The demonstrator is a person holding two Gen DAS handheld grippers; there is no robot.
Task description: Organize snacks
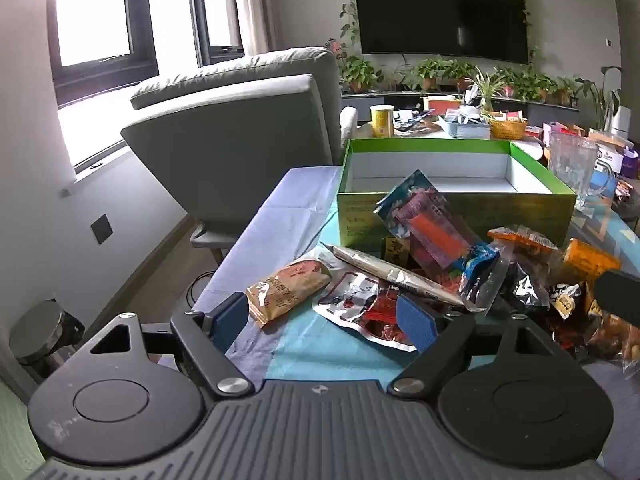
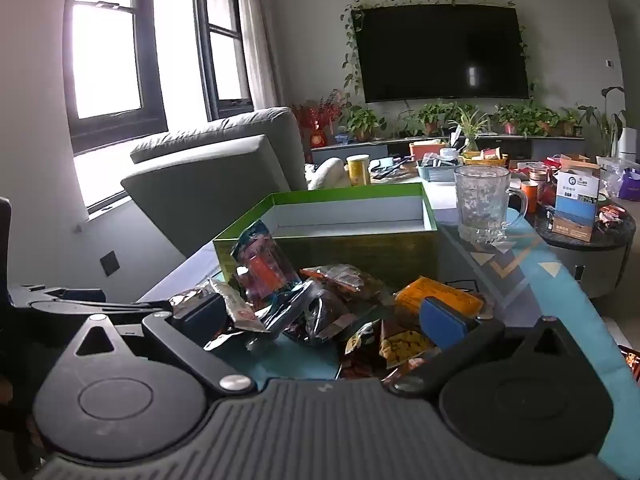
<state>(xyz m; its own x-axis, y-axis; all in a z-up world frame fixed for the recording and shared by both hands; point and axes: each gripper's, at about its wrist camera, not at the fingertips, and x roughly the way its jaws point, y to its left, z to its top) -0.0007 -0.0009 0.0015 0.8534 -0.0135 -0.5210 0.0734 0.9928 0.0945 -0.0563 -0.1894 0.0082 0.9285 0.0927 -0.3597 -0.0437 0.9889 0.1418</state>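
Green cardboard — the box (image 1: pixel 452 212) straight ahead of my left gripper (image 1: pixel 320 320) stands open, and as far as I can see its white inside holds nothing. The snacks (image 1: pixel 400 276) lie heaped just in front of it, none packed yet, so I judge I'm at the first pick. My left gripper is spread wide and holds nothing, a tan packet (image 1: pixel 286 292) between its pads. My right gripper (image 2: pixel 320 316) is likewise wide and empty over the heap — next comes closing on one packet only.
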